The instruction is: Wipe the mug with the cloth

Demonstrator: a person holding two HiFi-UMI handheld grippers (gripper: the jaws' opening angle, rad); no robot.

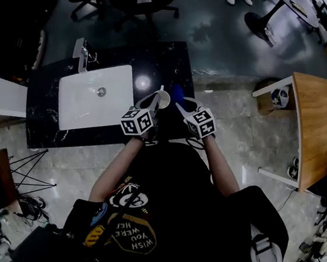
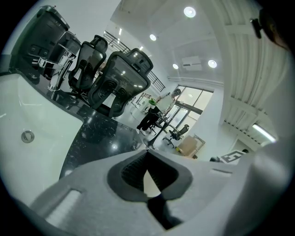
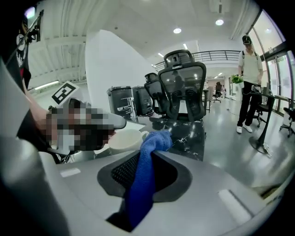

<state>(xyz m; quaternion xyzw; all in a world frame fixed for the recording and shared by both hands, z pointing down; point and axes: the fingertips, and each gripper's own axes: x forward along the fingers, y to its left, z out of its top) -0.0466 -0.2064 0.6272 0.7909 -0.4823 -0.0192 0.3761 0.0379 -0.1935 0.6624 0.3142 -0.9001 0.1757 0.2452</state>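
Note:
In the head view both grippers are held over the black counter's near edge. My left gripper [image 1: 157, 97] is shut on a white mug [image 1: 163, 99]. In the left gripper view only a pale sliver of the mug [image 2: 149, 180] shows between the closed jaws of that gripper [image 2: 147, 153]. My right gripper [image 1: 181, 106] is shut on a blue cloth [image 1: 178, 93]. The right gripper view shows the cloth [image 3: 142, 177] running up between the jaws of that gripper [image 3: 154, 150]. Its bunched end lies right beside the handle of the mug [image 3: 123, 140]; whether they touch I cannot tell.
A white sink [image 1: 89, 113] with a faucet [image 1: 81, 50] sits in the black marble counter [image 1: 160, 56], left of the grippers. Black office chairs [image 3: 182, 87] stand beyond the counter. A wooden table [image 1: 316, 127] is at the right. A person [image 3: 249, 83] stands far off.

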